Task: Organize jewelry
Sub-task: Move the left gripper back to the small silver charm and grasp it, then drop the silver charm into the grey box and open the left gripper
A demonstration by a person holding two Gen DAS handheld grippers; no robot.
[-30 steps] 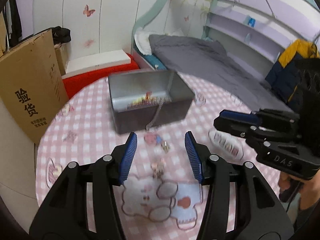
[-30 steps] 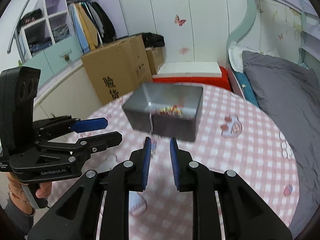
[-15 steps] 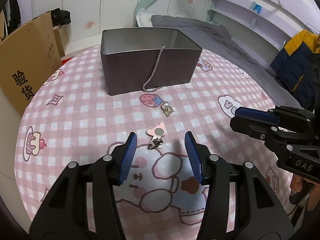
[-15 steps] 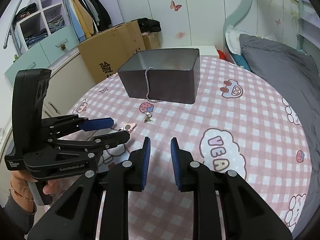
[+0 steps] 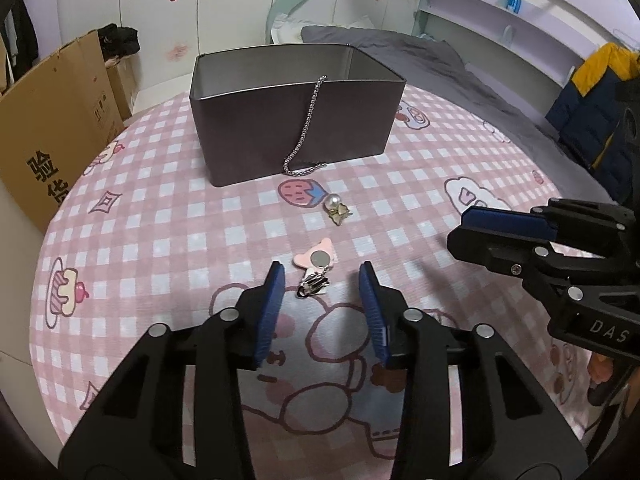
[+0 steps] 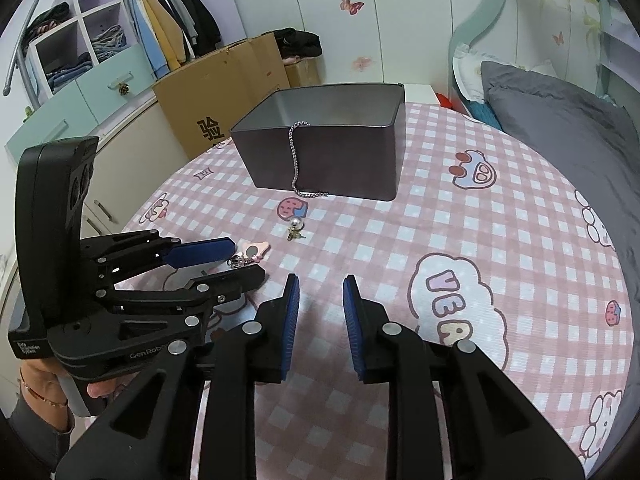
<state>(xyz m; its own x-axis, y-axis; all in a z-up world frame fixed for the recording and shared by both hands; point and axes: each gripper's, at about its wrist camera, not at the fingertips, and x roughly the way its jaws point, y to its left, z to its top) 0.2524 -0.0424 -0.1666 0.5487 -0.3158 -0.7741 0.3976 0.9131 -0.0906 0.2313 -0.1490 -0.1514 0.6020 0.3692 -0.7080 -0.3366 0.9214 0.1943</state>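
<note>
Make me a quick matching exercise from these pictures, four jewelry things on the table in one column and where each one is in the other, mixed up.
1. silver chain
2. pearl earring
3. pink bear clip
4. metal box

A. between the left gripper's fingers
B. beside the strawberry print
C. draped over the box's front wall
D. far side of the table

Pairs: 1-C, 2-B, 3-A, 4-D

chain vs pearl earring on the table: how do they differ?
1. Place: the silver chain hangs over the front rim of the grey tin, its lower end on the cloth; the pearl earring lies wholly on the tablecloth, apart from the tin.
2. Shape: the chain is a long line of links; the earring is a small cluster, a round pearl on a gold piece.
3. Colour: chain silver; earring white and gold.

Shared: neither is gripped.
</note>
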